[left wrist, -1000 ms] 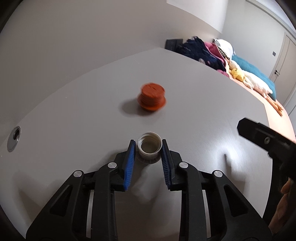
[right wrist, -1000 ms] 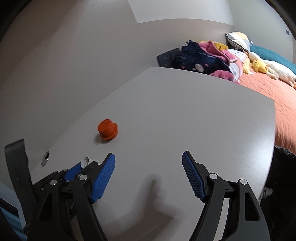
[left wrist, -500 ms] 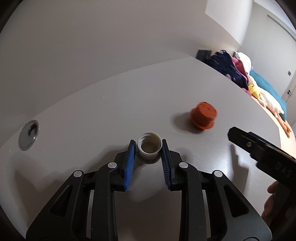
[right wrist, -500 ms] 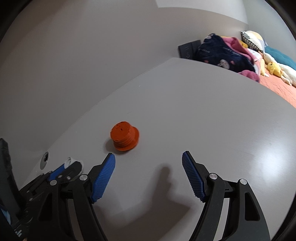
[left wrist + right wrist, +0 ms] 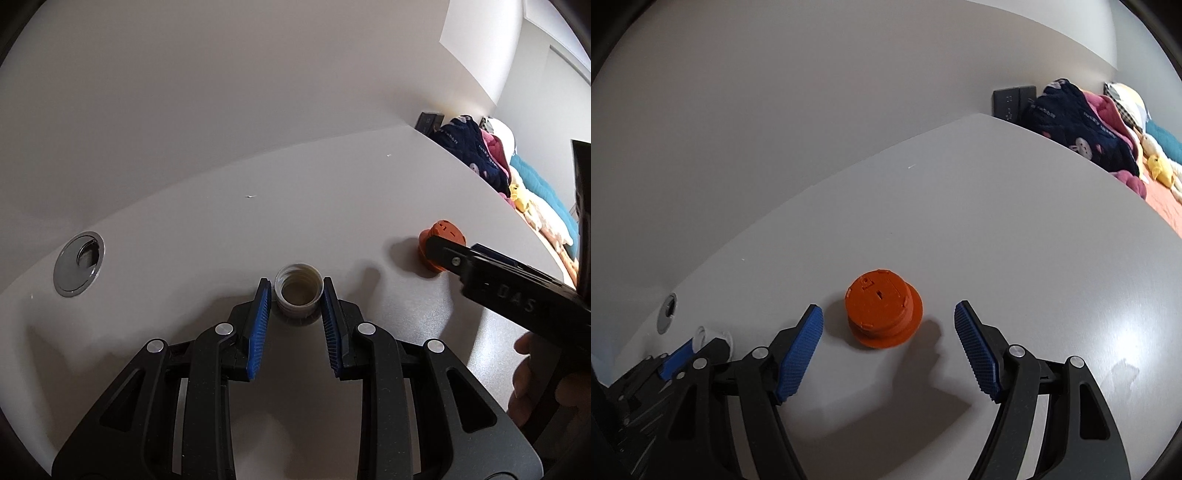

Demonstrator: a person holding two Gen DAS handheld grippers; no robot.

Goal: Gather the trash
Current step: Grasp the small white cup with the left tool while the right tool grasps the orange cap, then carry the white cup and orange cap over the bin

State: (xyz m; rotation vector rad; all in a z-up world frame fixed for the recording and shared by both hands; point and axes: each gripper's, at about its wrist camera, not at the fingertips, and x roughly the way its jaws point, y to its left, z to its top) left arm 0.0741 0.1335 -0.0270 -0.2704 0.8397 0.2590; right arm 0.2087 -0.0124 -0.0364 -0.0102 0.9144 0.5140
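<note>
So it's a plain grey desk [image 5: 1015, 236] pushed up against a bare grey wall [image 5: 221, 92], with a round metal cable hole [image 5: 78, 264] near the back edge. Off past the far end there's a bed with an orange cover [image 5: 1167, 206] and a pile of clothes [image 5: 1082, 129] and soft toys. The left gripper [image 5: 297, 291] is pinching a white bottle cap [image 5: 298, 288] by its sides. The right gripper [image 5: 888, 321] is spread wide and holding nothing, with the orange cap [image 5: 882, 314] sitting on the desk between its fingers, not touching.
</note>
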